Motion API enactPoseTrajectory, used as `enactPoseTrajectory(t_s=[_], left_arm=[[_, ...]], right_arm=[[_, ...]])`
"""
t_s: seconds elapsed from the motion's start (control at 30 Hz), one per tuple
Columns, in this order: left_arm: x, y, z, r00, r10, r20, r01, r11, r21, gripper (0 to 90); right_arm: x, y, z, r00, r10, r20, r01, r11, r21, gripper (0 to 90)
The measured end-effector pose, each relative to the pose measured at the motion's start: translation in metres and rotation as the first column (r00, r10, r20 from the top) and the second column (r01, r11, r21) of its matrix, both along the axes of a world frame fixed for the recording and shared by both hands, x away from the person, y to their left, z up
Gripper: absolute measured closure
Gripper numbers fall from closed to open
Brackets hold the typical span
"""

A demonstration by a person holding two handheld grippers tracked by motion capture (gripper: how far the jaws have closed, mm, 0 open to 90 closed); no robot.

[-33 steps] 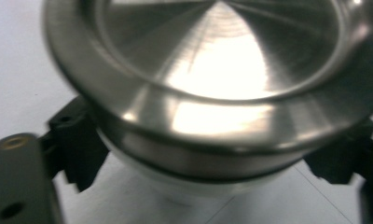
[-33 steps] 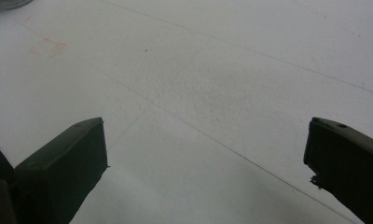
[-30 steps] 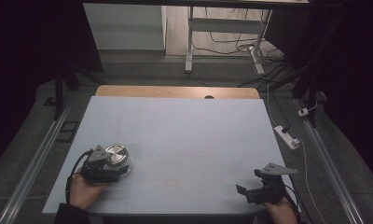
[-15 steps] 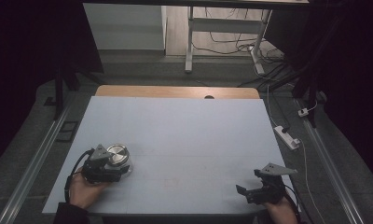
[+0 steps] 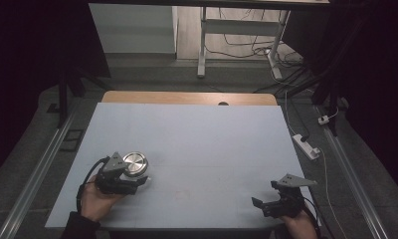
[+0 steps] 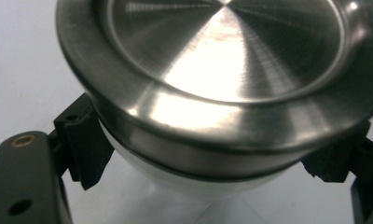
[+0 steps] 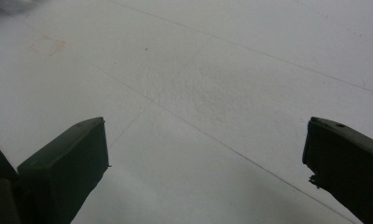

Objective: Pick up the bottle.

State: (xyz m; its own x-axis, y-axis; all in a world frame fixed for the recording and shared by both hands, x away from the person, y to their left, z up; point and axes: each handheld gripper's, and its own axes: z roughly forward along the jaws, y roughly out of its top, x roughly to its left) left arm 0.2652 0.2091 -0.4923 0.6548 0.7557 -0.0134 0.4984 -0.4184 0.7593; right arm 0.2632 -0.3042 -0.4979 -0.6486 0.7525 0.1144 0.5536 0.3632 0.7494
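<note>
— How many things do you have on the table [image 5: 197,144]?

— One: a single white jar with a steel lid [image 5: 135,163]; it sits toward seven o'clock on the pale surface, near your left corner. You also have two grippers, one in each hand.

— And what has your left gripper [image 5: 137,180] got?

— It pinches that jar; in the left gripper view your two black jaws press on the white body from either side, just under the rim of the steel lid [image 6: 222,70]; one jaw at nine o'clock of the jar, one at three o'clock.

— And your right gripper [image 5: 267,199]?

— It sits at five o'clock on the table, well apart from the jar; in the right gripper view its two jaws stand spread wide, with bare table [image 7: 212,93] between them.
</note>
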Motion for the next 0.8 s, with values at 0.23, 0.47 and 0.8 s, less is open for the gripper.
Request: enactPoseTrajectory(t_s=[0.23, 0.47, 0.8], left_arm=[[0.004, -0.017, 0.008, 0.9978, -0.063, 0.019, 0.063, 0.998, 0.0, 16.0], [0.008, -0.032, 0.018, 0.9928, -0.116, 0.032, 0.116, 0.9932, -0.012, 16.1], [0.014, -0.059, 0.028, 0.9778, -0.206, 0.035, 0.208, 0.9776, -0.035, 16.1]], right_arm=[[0.0, 0.0, 0.0, 1.0, 0.0, 0.001, 0.0, 1.0, -0.003, 0.2], [0.0, 0.0, 0.0, 1.0, -0.001, 0.003, 0.001, 1.0, 0.001, 0.2], [-0.001, 0.0, 0.001, 0.9999, -0.002, 0.015, 0.002, 1.0, 0.004, 0.2]])
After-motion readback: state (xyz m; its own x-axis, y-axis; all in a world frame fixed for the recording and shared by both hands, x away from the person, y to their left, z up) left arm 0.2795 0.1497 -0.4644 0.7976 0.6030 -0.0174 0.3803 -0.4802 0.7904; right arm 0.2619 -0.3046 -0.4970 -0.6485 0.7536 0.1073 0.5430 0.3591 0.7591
